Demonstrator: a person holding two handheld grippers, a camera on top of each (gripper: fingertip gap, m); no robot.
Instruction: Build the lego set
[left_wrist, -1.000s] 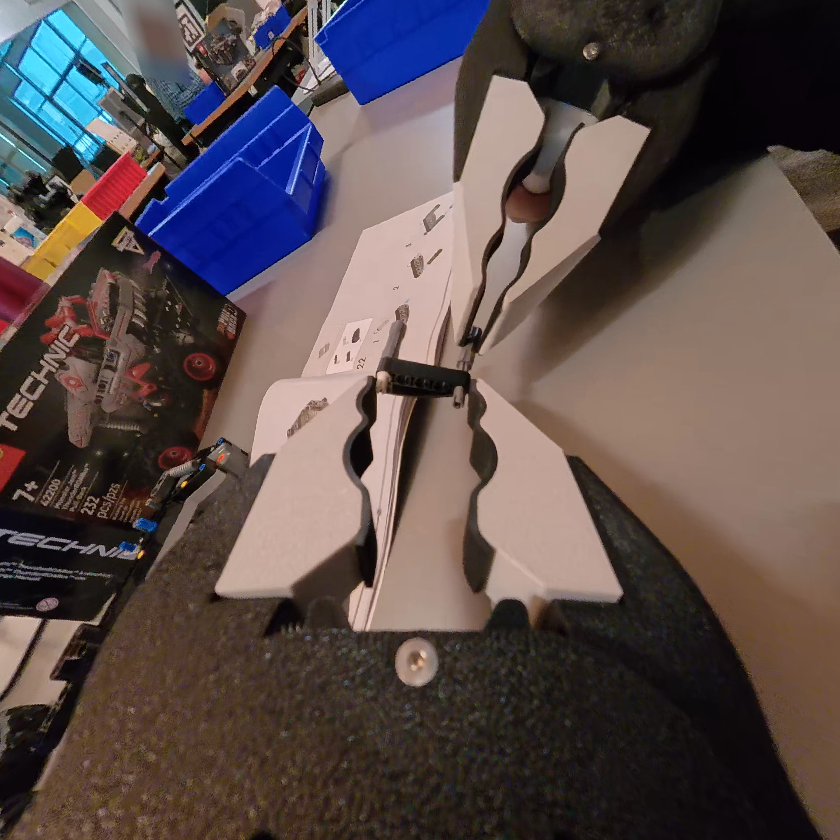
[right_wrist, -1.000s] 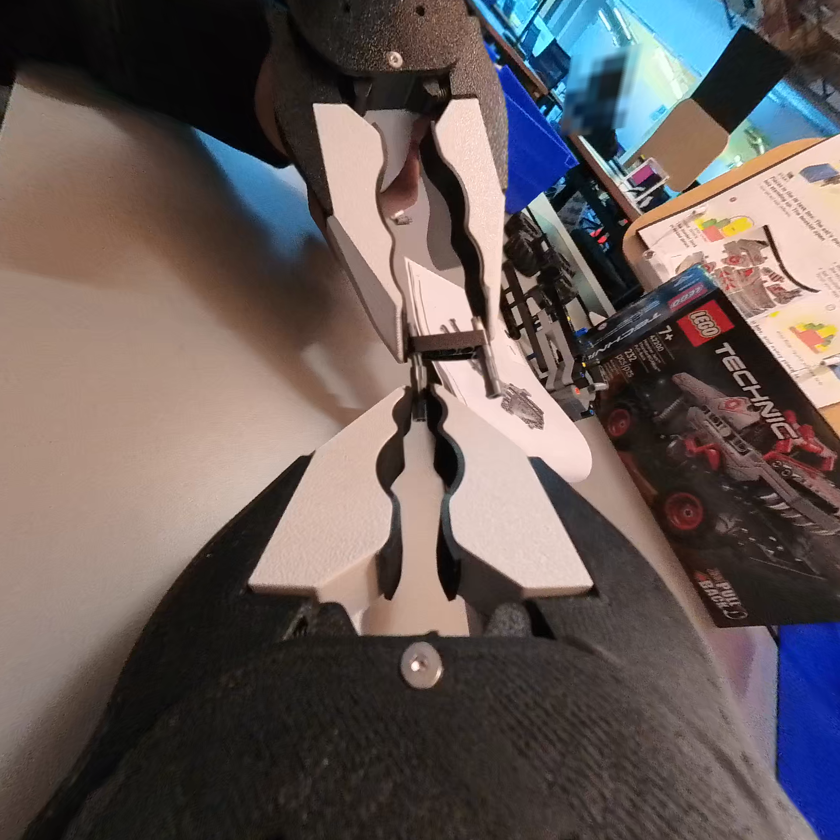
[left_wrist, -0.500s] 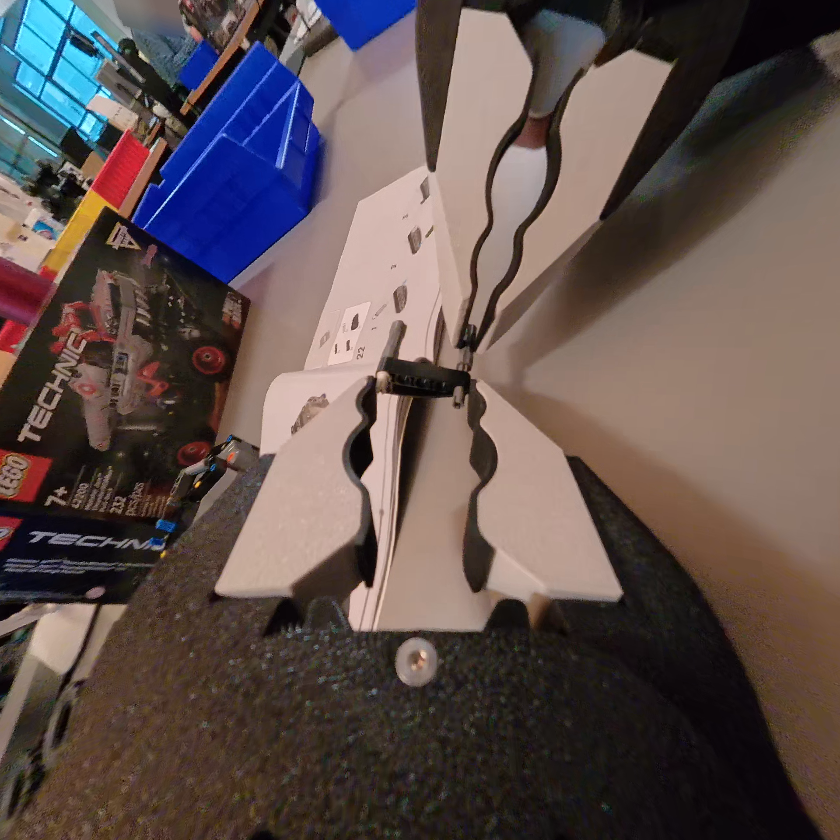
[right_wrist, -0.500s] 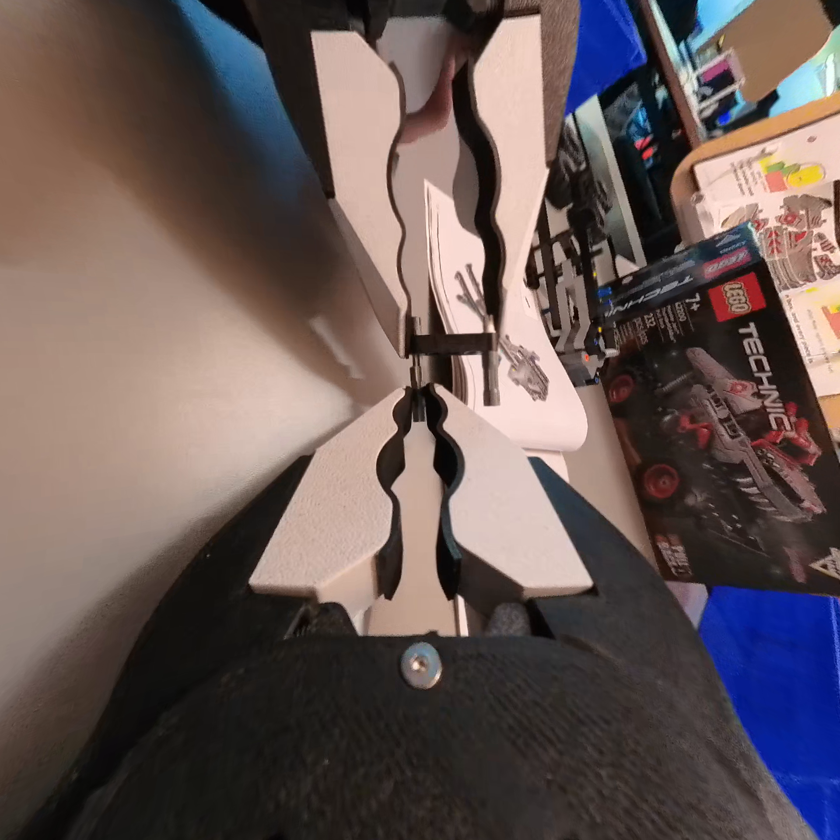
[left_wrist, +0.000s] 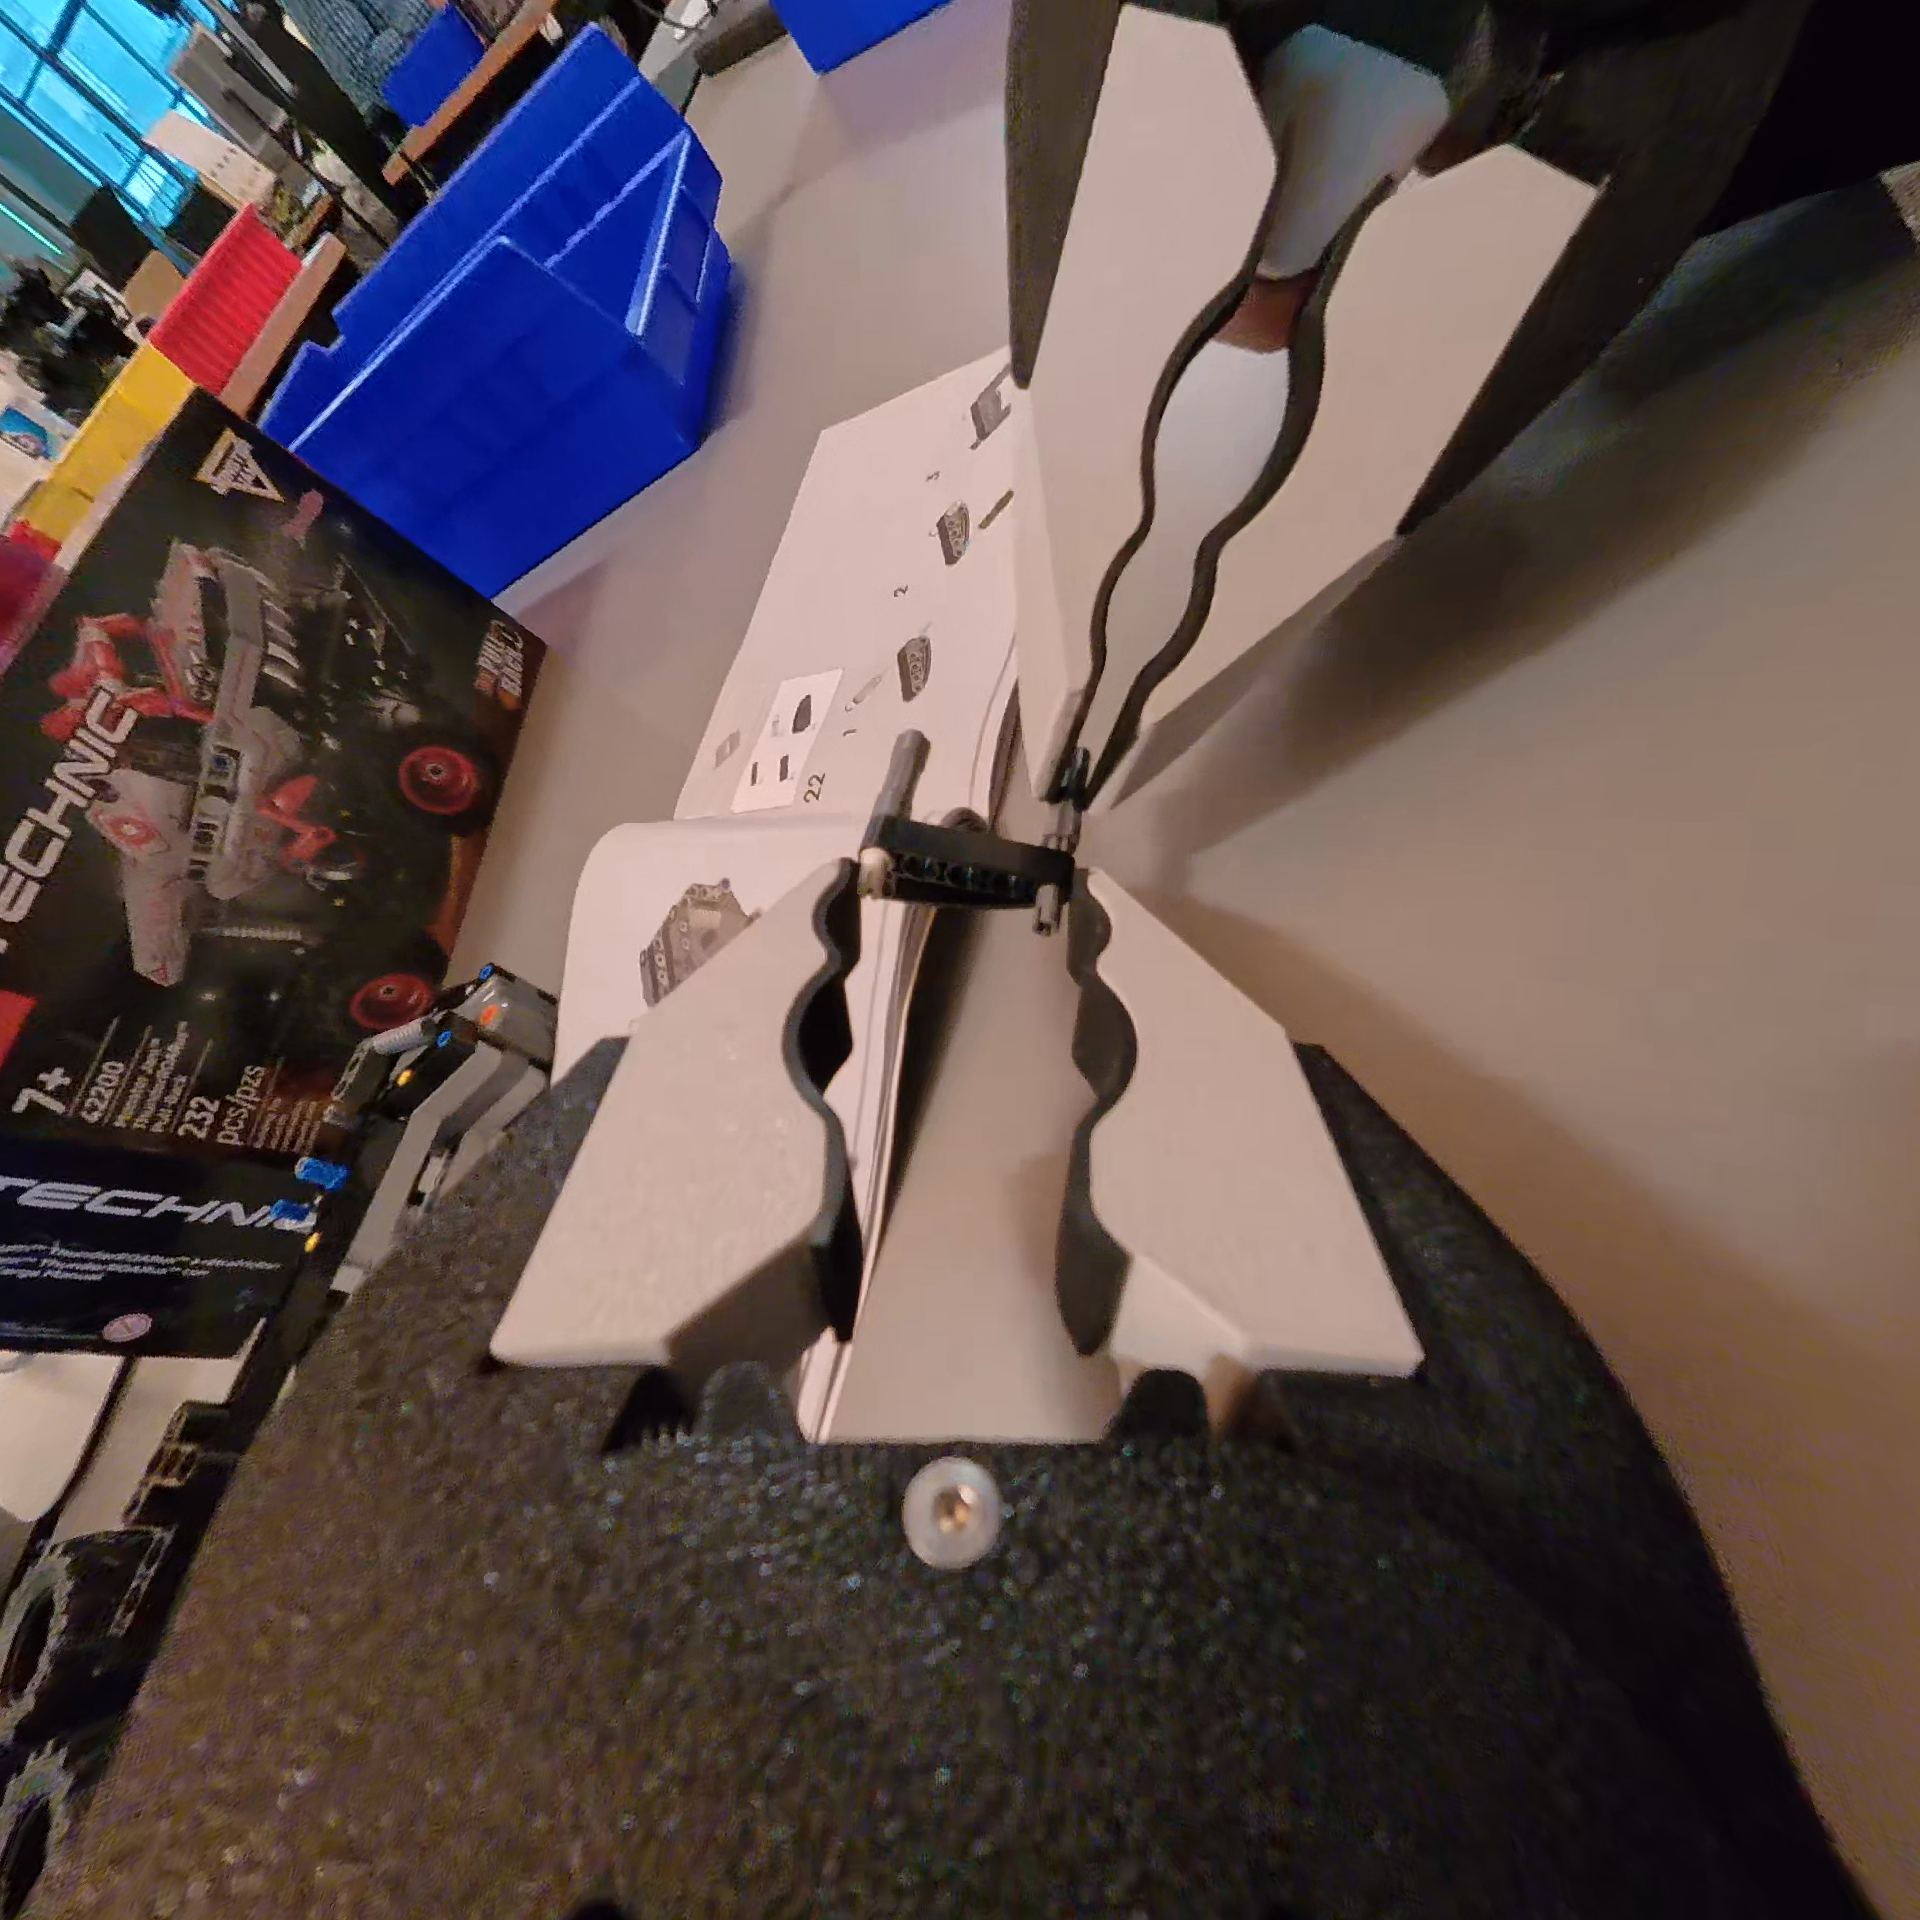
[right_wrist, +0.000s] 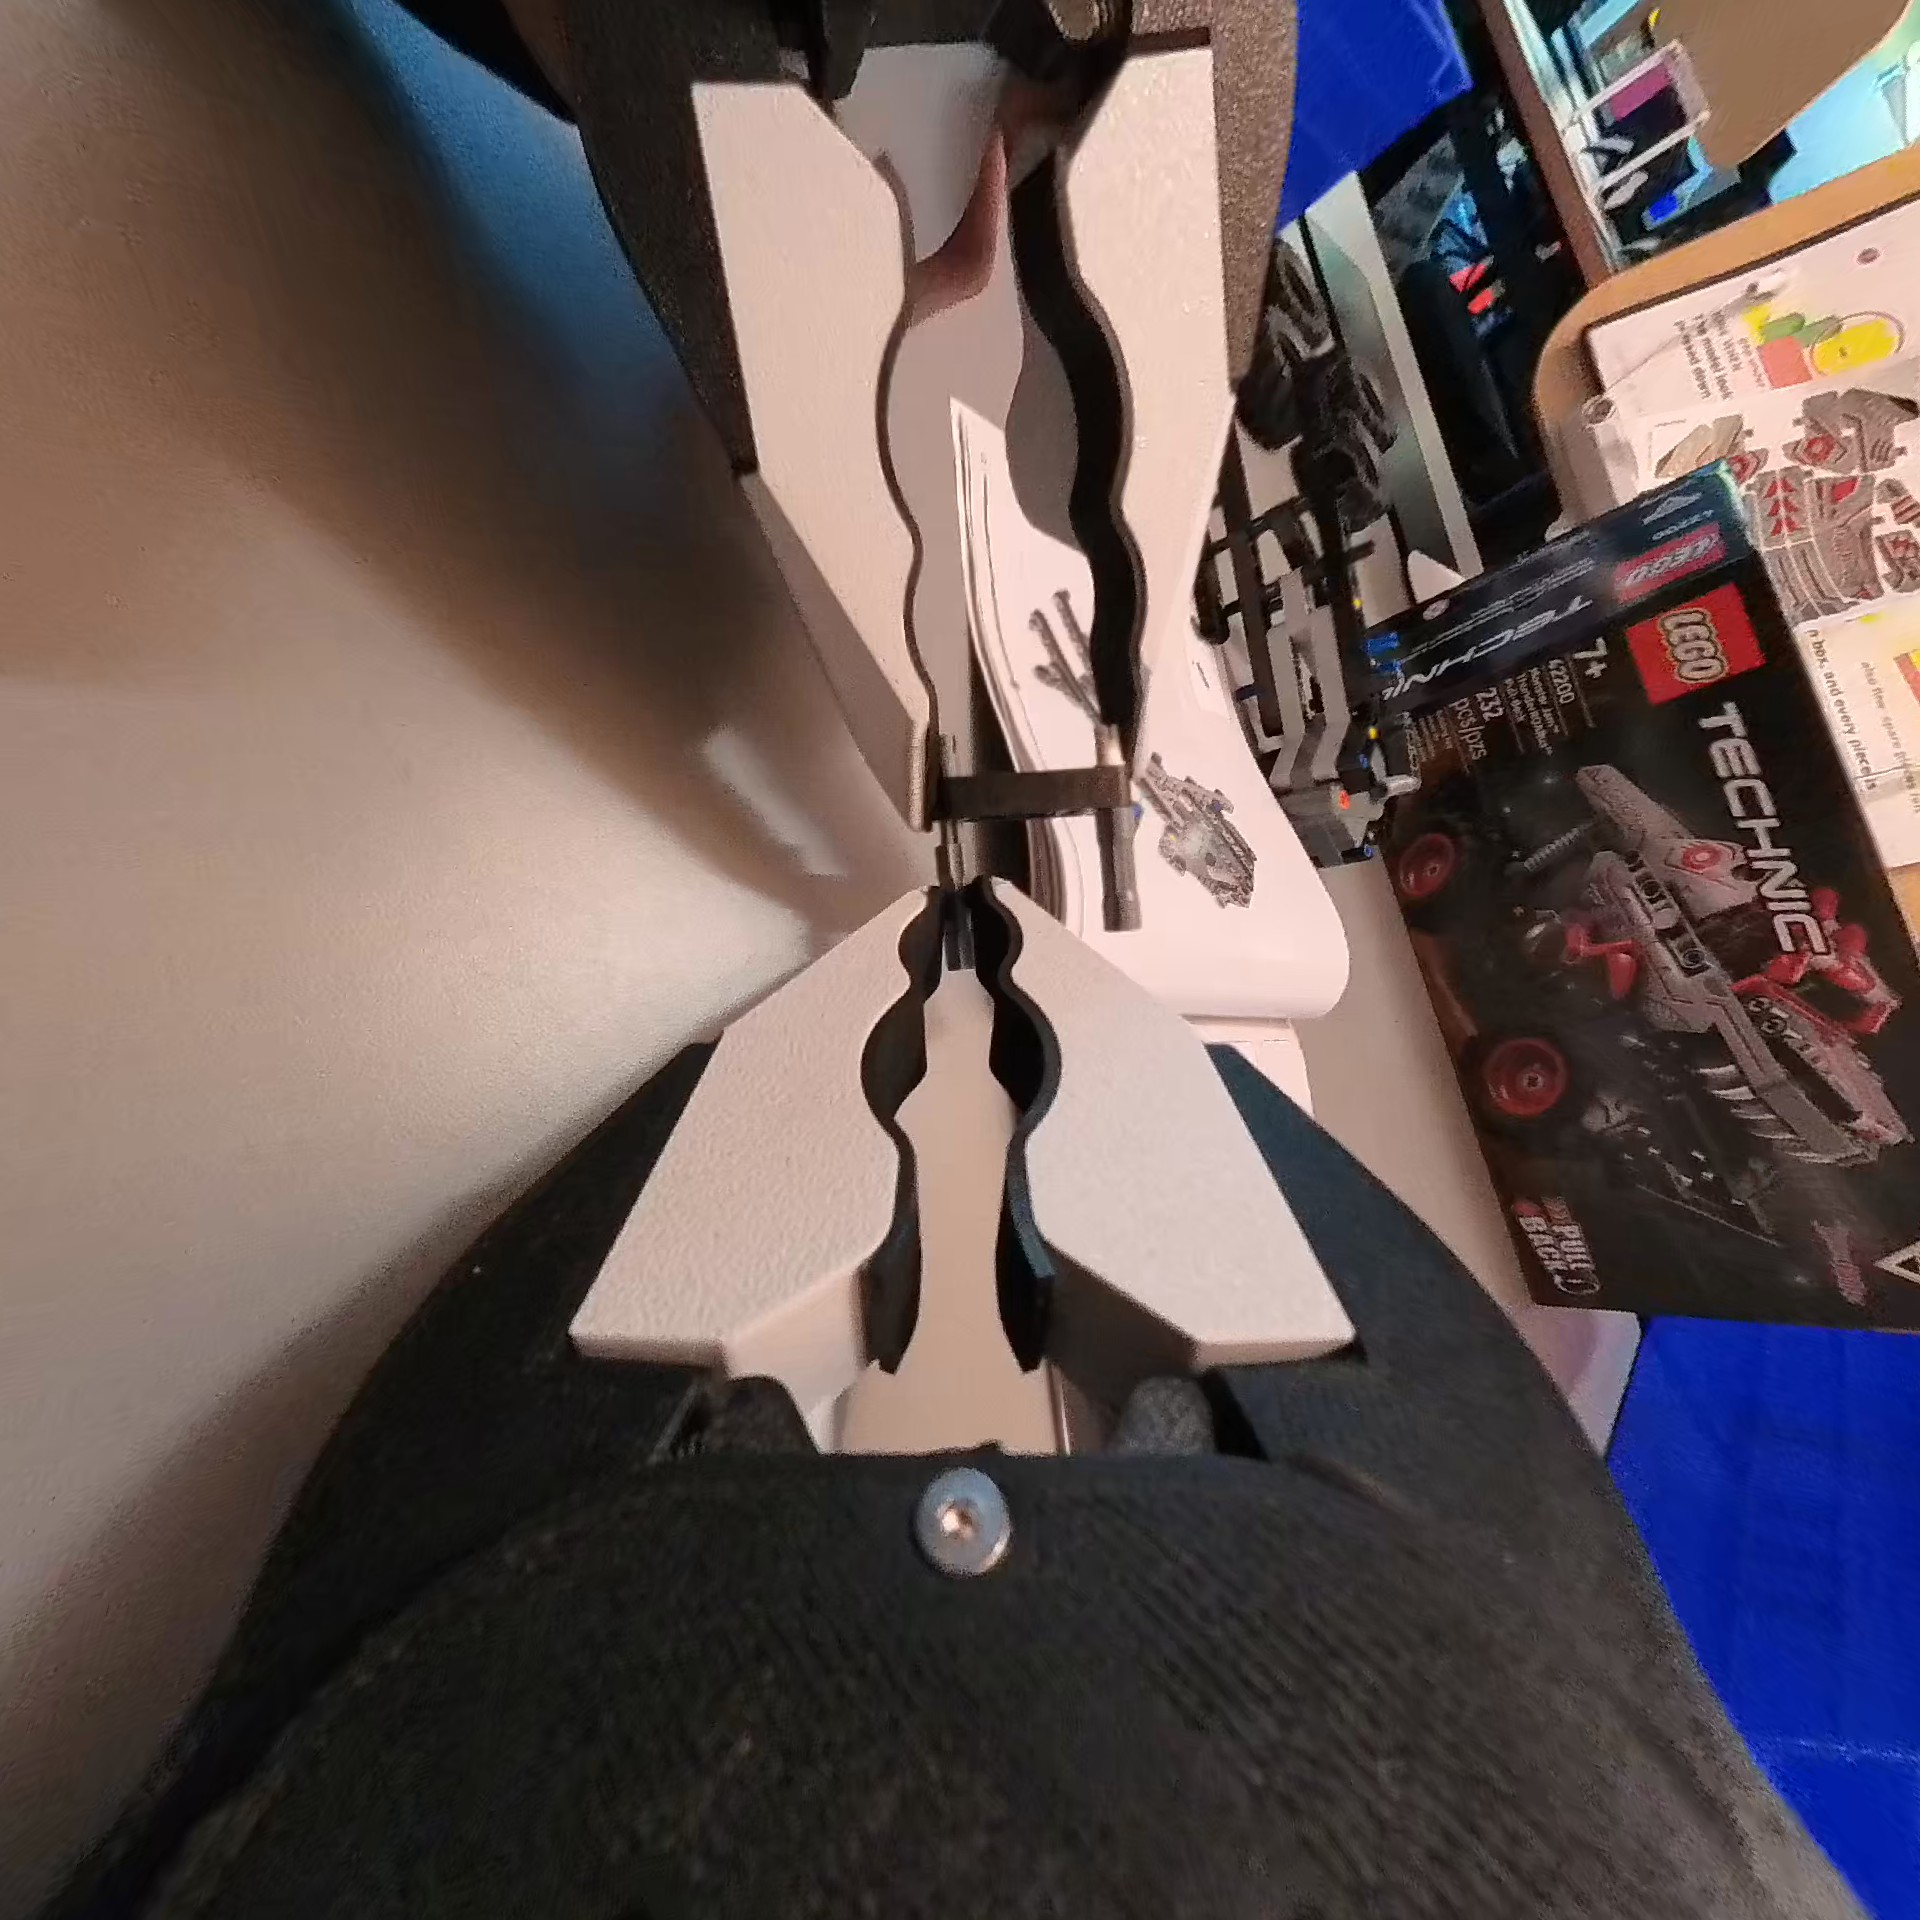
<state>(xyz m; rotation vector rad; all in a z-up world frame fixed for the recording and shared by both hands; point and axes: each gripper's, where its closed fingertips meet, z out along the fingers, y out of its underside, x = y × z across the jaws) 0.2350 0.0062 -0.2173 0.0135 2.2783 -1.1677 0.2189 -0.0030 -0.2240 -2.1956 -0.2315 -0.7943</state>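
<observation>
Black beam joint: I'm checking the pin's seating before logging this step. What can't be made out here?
- Pin depth in the black beam: too small, both views.
- Right gripper grip point: hidden between its fingertips.
- Left gripper contact with beam ends: shadowed, right wrist view.

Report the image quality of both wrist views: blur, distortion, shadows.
Left wrist view: wide-angle bending at the edges; small black lego beam sharp at the left tongs; blue plastic bins soft. Right wrist view: the beige table smeared, heavy shadow across it; right tongs sharp, printed lego box readable.
</observation>
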